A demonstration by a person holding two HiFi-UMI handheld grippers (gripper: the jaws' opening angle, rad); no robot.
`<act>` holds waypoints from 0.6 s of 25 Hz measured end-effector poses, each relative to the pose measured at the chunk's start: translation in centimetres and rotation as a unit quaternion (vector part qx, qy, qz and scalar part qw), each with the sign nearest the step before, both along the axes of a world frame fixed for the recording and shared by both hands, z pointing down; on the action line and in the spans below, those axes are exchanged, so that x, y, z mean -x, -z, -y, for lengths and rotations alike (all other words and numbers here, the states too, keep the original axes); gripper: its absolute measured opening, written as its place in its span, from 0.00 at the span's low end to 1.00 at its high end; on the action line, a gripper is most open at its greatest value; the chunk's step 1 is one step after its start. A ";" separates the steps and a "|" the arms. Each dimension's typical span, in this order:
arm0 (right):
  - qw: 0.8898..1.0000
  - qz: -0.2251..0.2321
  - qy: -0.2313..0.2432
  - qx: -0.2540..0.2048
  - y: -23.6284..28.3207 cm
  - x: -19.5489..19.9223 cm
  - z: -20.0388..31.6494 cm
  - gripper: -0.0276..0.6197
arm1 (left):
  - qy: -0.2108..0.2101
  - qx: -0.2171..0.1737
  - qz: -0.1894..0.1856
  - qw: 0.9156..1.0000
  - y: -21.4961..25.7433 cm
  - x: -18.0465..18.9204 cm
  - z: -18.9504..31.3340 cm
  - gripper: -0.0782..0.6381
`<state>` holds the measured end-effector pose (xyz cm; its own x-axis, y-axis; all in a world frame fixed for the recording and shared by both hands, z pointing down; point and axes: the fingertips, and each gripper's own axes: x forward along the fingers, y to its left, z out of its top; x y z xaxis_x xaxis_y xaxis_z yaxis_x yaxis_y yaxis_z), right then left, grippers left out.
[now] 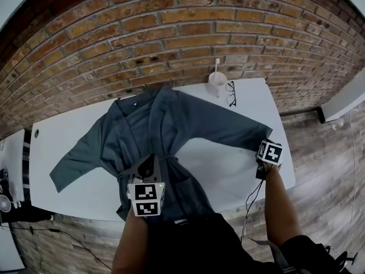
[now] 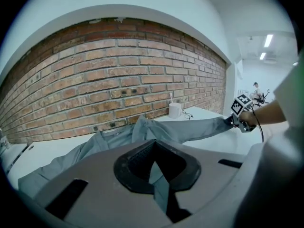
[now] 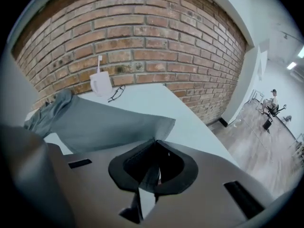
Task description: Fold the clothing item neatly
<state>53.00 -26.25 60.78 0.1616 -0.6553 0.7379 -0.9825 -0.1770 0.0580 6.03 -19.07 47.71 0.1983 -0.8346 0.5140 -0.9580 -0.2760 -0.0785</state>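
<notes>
A grey-blue robe [image 1: 154,130] lies spread on the white table [image 1: 68,130], collar toward the brick wall and both sleeves out to the sides. My left gripper [image 1: 149,165] is at the robe's waist near the front table edge. It is shut on a fold of the robe's cloth [image 2: 159,175] that runs between the jaws. My right gripper [image 1: 263,144] is at the end of the right sleeve [image 3: 104,125], shut on the cuff, whose cloth [image 3: 148,179] shows between the jaws. The left gripper view shows the right gripper [image 2: 240,120] holding that sleeve stretched out.
A white mug [image 1: 217,79] and a pair of glasses [image 1: 230,93] stand at the table's back right by the brick wall. The table's right edge is close to my right gripper. A cable [image 1: 251,201] hangs below it. A side table [image 1: 11,170] is at the left.
</notes>
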 end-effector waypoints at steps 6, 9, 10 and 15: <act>0.995 0.014 0.026 -0.100 7.1 3.8 1.7 0.08 | -0.016 -0.006 0.011 1.000 0.0 1.1 -0.3 0.10; 0.988 0.019 0.049 -0.142 10.8 7.4 3.0 0.08 | -0.012 -0.006 0.003 1.000 -0.1 3.0 -0.6 0.10; 0.986 0.021 0.058 -0.154 12.0 8.8 3.4 0.08 | -0.010 -0.007 0.001 1.000 -0.1 3.7 -0.7 0.10; 0.972 0.023 0.123 -0.197 17.0 18.0 5.5 0.08 | 0.017 -0.012 -0.022 1.000 0.0 8.0 -0.9 0.10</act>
